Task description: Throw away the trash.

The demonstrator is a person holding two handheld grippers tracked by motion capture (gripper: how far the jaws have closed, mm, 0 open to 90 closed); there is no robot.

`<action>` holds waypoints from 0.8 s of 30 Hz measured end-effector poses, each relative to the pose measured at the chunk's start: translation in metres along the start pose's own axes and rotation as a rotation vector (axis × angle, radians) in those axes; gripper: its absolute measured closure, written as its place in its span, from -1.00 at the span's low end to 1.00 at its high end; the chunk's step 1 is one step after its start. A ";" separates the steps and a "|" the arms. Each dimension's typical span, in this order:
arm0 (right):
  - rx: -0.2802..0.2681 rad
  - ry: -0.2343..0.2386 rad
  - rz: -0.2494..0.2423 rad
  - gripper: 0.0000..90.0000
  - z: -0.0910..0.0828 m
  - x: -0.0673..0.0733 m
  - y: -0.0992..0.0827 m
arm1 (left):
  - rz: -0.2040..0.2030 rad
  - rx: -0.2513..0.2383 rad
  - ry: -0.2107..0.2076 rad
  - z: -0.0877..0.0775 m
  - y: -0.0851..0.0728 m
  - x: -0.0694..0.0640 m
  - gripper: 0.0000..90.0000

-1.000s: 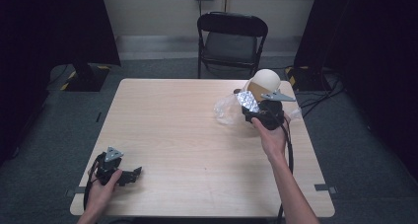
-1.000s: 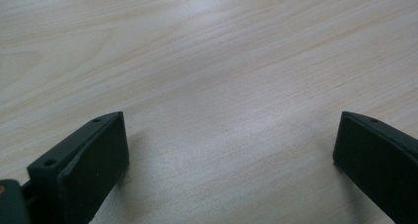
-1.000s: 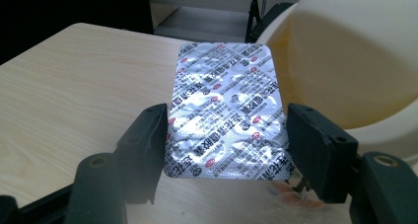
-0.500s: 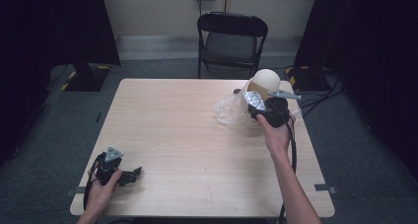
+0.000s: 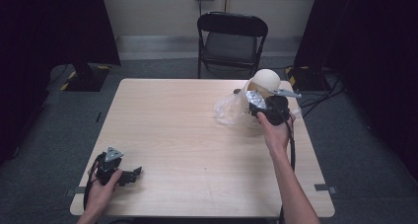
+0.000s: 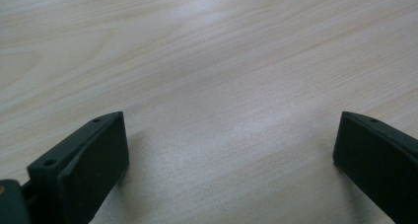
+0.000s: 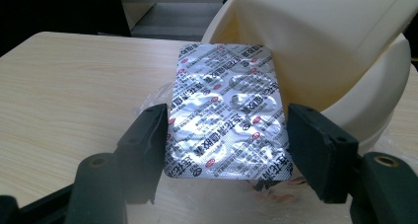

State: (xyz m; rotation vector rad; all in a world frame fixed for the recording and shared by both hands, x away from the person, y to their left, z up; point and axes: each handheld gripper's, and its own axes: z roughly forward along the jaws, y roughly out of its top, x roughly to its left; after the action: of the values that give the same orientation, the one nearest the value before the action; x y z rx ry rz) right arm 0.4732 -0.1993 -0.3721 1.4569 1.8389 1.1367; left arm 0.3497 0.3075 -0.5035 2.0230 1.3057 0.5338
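The blister pack (image 7: 226,110) of pills sits clamped by its long edges in the right hand-held gripper (image 7: 224,135), foil back to the camera; its lower edge is partly cut off behind the jaws, and in the high view it shows as just a small silver patch (image 5: 257,100). Foil carries rows of dark print w/ small red marks, too fine and glare-washed to read; script can't be made out. Right behind the pack, a cream bin (image 7: 340,61) w/ a tilted swing lid; whether pack touches the lid can't be told. Clear plastic bag (image 5: 229,110) lies crumpled beside the bin on the tabletop (image 5: 187,135), contents unclear. Left hand-held gripper (image 5: 129,174) rests near the front left corner, jaws spread wide over bare wood, nothing between them. Black folding chair (image 5: 231,36) stands beyond the far edge; a wall socket above it is cut off at the frame's top.
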 end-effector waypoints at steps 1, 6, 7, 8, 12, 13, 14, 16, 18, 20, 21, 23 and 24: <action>0.000 0.000 -0.001 -0.24 0.000 0.000 0.000 | 0.000 0.000 0.000 0.000 0.000 0.000 -1.00; -0.012 0.008 0.011 -0.24 0.000 -0.001 0.001 | 0.000 0.000 0.000 0.000 0.000 0.000 -1.00; -0.017 0.009 0.011 -0.24 0.000 -0.001 0.001 | -0.001 0.000 0.000 0.000 0.000 0.000 -1.00; -0.021 0.008 0.013 -0.24 -0.001 -0.001 0.001 | 0.000 0.000 0.000 0.000 0.000 0.000 -1.00; -0.035 0.002 0.020 -0.24 -0.002 -0.001 0.002 | 0.000 0.000 0.000 0.000 0.000 0.000 -1.00; -0.039 0.001 0.023 -0.24 -0.002 -0.001 0.002 | 0.000 0.000 0.000 0.000 0.000 0.000 -1.00; -0.043 -0.003 0.024 -0.24 -0.002 -0.002 0.003 | -0.003 -0.002 0.000 0.000 0.000 0.000 -1.00; -0.047 -0.002 0.036 -0.24 -0.001 -0.002 0.005 | -0.003 -0.002 0.000 0.000 0.000 0.000 -1.00; -0.055 -0.006 0.030 -0.24 -0.001 -0.001 0.008 | -0.003 -0.002 0.000 0.000 0.000 0.000 -1.00; -0.054 -0.003 0.028 -0.24 0.000 0.000 0.012 | -0.002 -0.001 0.000 0.000 0.000 0.000 -1.00; -0.059 -0.005 0.027 -0.24 0.001 0.001 0.013 | -0.002 -0.001 0.000 0.000 0.000 0.000 -1.00; -0.066 -0.010 0.033 -0.24 0.002 0.001 0.015 | -0.002 -0.001 0.000 0.000 0.000 0.000 -1.00; -0.063 -0.009 0.040 -0.24 0.003 0.001 0.016 | -0.002 -0.001 0.000 0.000 0.000 0.000 -1.00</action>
State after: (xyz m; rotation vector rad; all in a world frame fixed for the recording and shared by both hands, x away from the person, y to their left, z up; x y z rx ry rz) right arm 0.4833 -0.1966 -0.3599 1.4669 1.7591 1.1939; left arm 0.3497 0.3073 -0.5036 2.0202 1.3070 0.5334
